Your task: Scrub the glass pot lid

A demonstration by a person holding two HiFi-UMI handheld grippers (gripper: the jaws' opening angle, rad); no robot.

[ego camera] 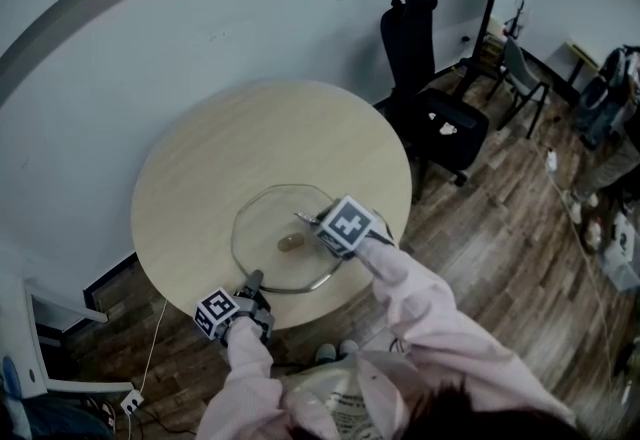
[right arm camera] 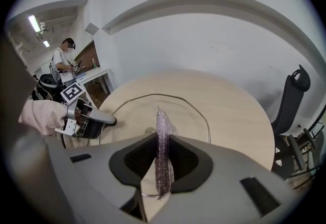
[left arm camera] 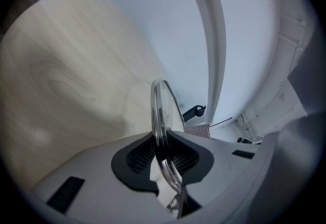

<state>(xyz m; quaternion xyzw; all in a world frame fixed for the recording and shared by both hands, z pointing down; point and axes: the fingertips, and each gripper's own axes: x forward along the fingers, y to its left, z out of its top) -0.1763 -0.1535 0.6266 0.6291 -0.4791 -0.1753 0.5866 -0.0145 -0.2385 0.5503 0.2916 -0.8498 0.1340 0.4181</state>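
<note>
Nearby, office chair (ego camera: pixel 410 48) beside table (ego camera: pixel 250 138) bearing lid (ego camera: pixel 265 228).

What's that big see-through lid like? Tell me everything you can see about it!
The glass pot lid is wide, roundish and clear, with a shiny metal rim and a small brownish knob in the middle. It lies about flat on the round pale wooden table. The left gripper pinches its near edge. The right gripper, holding a purplish scrubber, is over it; whether that touches the glass is unclear.
</note>
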